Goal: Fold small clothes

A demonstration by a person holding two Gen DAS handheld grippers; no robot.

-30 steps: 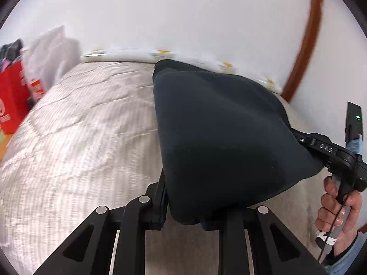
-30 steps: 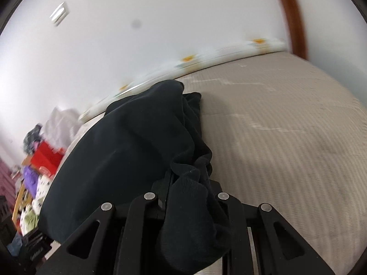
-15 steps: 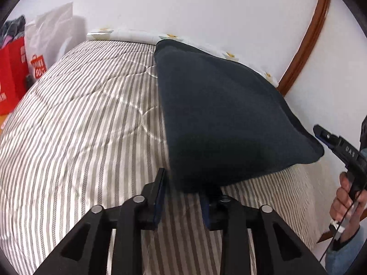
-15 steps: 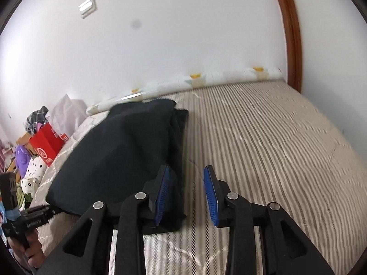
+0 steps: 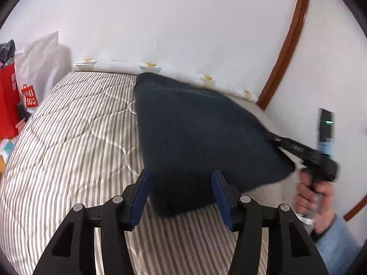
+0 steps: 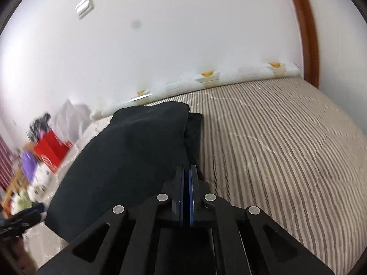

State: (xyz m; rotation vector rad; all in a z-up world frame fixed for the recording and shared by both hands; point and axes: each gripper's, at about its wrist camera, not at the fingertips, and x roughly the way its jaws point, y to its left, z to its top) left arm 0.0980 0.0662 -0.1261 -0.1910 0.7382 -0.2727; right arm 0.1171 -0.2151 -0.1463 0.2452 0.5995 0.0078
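Observation:
A dark navy garment (image 5: 197, 137) lies folded flat on the striped mattress (image 5: 68, 151). My left gripper (image 5: 181, 189) is open, its blue pads either side of the garment's near corner and holding nothing. In the right wrist view the garment (image 6: 128, 160) lies left of my right gripper (image 6: 187, 178), whose blue pads are pressed together at the garment's right edge. No cloth shows between them. The right gripper also shows in the left wrist view (image 5: 298, 147), at the garment's right corner, held by a hand.
A white wall and a rolled white sheet (image 6: 206, 80) run along the mattress's far edge. A red shopping bag (image 5: 9, 105) and a white bag (image 5: 43, 64) stand left of the bed. A brown door frame (image 5: 286, 45) is at the right.
Both grippers let go of the garment, which dropped flat onto the mattress. The left gripper opened wide and drew back. The right gripper opened half a second ago and has shut again, empty.

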